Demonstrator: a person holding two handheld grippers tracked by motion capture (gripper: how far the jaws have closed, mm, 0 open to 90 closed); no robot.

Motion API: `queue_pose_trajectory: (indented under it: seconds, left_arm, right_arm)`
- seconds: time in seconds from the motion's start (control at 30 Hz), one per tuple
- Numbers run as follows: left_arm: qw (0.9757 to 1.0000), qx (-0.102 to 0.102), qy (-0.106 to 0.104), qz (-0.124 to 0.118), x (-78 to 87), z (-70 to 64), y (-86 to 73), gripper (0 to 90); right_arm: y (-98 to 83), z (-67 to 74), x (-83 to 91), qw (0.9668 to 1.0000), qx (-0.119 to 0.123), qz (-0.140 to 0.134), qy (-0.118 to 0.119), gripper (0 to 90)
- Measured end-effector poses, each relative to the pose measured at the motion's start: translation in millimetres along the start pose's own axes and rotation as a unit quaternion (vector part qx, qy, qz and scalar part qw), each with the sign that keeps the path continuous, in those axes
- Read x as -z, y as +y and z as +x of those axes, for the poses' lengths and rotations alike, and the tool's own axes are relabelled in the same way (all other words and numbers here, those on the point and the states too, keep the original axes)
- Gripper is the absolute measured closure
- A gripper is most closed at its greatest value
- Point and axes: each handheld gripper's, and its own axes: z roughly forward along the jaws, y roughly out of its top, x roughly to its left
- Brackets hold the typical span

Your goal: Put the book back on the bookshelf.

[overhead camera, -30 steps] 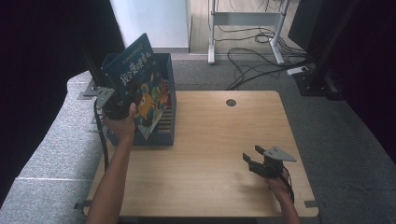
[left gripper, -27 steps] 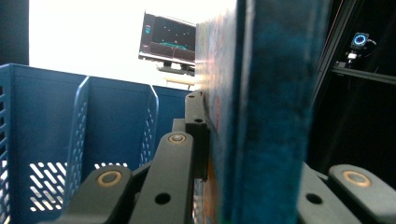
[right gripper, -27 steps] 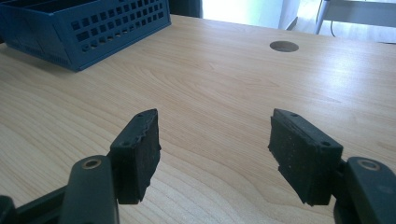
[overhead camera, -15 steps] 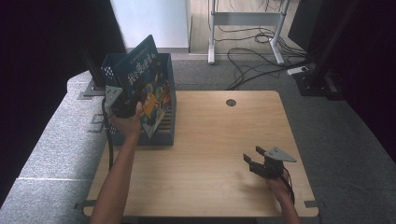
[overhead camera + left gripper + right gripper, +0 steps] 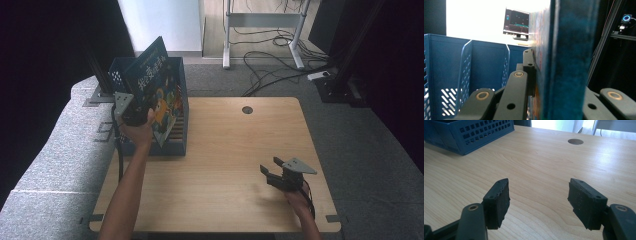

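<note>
Our left tool (image 5: 131,111) grips the picture book (image 5: 157,85), which tilts upward just above the blue crate (image 5: 178,131) directly beneath it. Our right tool (image 5: 280,176), jaws apart and empty, rests well apart on the worktop (image 5: 225,150).

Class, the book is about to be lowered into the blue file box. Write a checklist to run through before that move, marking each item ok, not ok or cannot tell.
1. Left claw shut on the book: ok; the left gripper view shows a pad flat against the cover.
2. Book over the blue file box: ok; it stands tilted above the box.
3. Free slot below the book's lower edge: cannot tell; the book hides it.
4. Box fully on the table: ok; it stands at the left edge.
5. Right claw out of the way: ok; open, holding nothing, low over the table near the right corner.
</note>
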Motion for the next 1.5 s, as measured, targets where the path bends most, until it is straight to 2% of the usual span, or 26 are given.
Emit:
queue_pose_trajectory:
  seconds: [0.5, 0.87, 1.27, 1.5]
  left_arm:
    - [1.0, 0.002, 0.006, 0.005, -17.1, -2.3, -5.5, 82.6]
    - [0.9999, 0.007, 0.011, 0.005, -23.0, -1.3, -8.7, 82.5]
    - [0.9998, -0.011, 0.019, -0.001, -25.1, -12.2, -16.9, 82.4]
    - [0.9996, -0.015, 0.022, -0.008, -26.5, -14.8, -19.8, 82.3]
  right_arm:
    - [-0.7, -2.2, 0.7, 1.0, -0.002, -0.002, -0.002, 32.5]
    - [-1.5, -2.4, 0.4, 1.0, 0.0, 0.0, -0.003, 32.5]
    - [-1.7, -2.0, 0.5, 1.0, -0.001, -0.001, -0.003, 32.5]
    - [-1.6, -1.9, 0.8, 1.0, -0.002, -0.003, -0.003, 32.5]
